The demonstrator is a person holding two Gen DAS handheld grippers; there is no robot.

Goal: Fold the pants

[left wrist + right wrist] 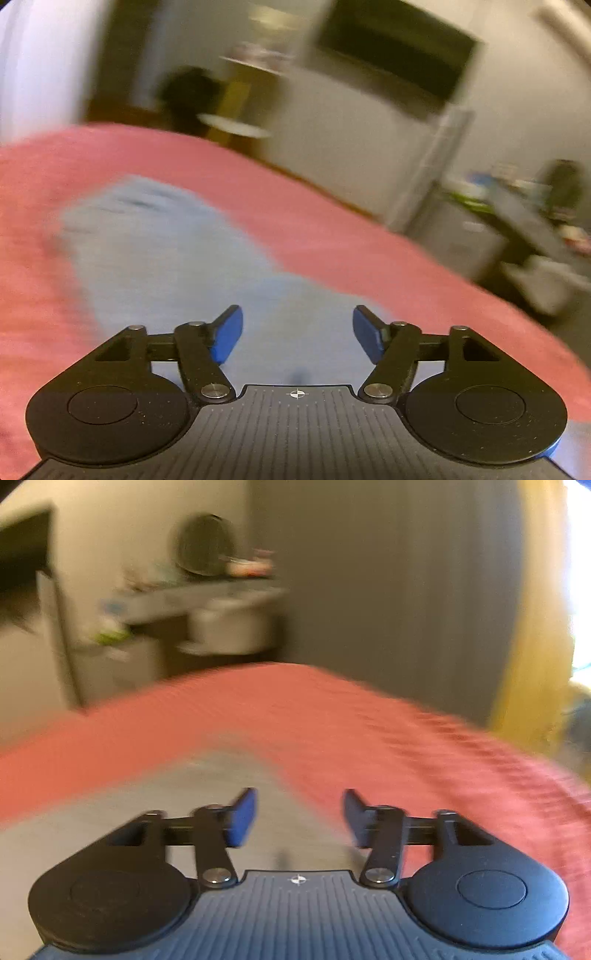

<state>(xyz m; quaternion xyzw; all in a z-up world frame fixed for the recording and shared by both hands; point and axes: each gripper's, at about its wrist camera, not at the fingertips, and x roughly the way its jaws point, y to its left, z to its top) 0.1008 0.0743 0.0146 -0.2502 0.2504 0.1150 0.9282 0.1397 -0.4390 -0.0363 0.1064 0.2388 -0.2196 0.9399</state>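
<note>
Left wrist: both grippers' fingers (231, 334) spread, empty, over light-blue pants (177, 258) on the red bedspread (332, 236); risk: pinching bedspread too.

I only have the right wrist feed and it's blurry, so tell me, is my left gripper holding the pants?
Observer: No. The left gripper is open with nothing between its fingers, above the pants.
Operator: How do the pants lie on that side?
Observer: The light blue cloth runs from under the gripper away to the left over the red bedspread, widening at the far end.
Operator: Anything else on the bed there?
Observer: Not that the left view shows; it is blurred, and only pants and bedspread can be made out.
</note>
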